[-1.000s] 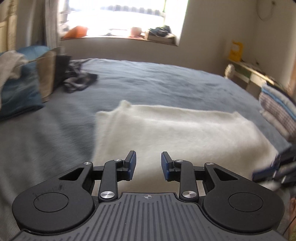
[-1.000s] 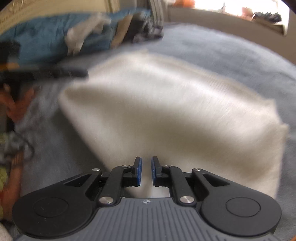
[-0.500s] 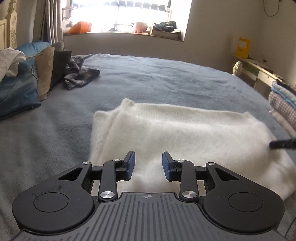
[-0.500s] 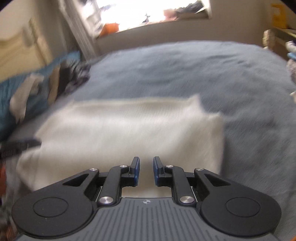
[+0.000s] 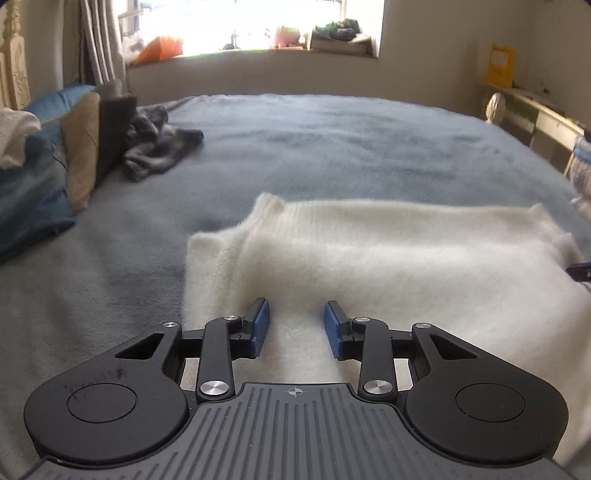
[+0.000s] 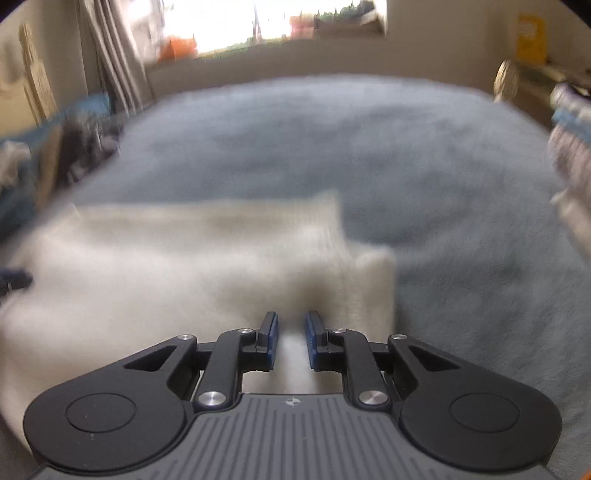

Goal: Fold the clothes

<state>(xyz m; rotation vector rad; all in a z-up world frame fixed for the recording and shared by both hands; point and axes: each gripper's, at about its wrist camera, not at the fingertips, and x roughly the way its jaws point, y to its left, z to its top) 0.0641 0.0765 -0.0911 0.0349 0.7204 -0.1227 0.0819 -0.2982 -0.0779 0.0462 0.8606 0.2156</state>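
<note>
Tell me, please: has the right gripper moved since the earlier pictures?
Yes. The right gripper swung toward the white sweater's right end; the window, earlier off to the upper right, now sits straight ahead.

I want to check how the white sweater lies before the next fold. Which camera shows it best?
The left wrist view: the white sweater is sharp there, with its ribbed edge, its layered left end and most of its spread on the grey blanket visible. The right wrist view shows the same sweater only motion-blurred, so its edges and folds are hard to read.

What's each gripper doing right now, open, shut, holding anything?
Left gripper: open, holding nothing, over the white sweater.
Right gripper: open, narrower gap, holding nothing, over the same sweater.
</note>
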